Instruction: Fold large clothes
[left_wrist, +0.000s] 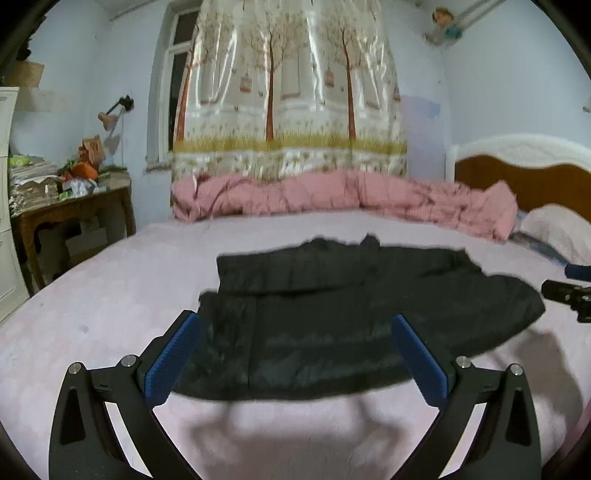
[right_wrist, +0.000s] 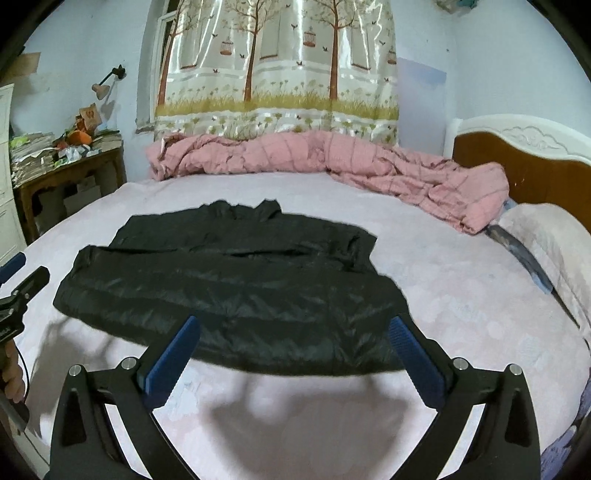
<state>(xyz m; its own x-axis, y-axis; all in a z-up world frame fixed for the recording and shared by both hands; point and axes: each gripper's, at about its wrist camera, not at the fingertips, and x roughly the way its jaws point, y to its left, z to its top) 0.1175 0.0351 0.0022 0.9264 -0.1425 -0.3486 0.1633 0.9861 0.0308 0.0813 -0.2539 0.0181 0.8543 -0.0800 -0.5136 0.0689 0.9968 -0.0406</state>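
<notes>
Lying flat: black jacket (right_wrist: 229, 284) on pink bed (right_wrist: 461, 295) | both tools (left_wrist: 295, 332) (right_wrist: 295, 332) spread apart, empty | writing: none legible

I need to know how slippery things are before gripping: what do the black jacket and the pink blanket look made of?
Black jacket: likely thin nylon or polyester, quilted and padded; it shows a glossy sheen and stitched bands. Pink blanket: looks like matte woven cotton, with a faint check and soft crumpled folds.

Bed (right_wrist: 461, 295), pink sheet: black jacket (right_wrist: 229, 280) flat; pink quilt (right_wrist: 332, 162) bunched behind.
</notes>
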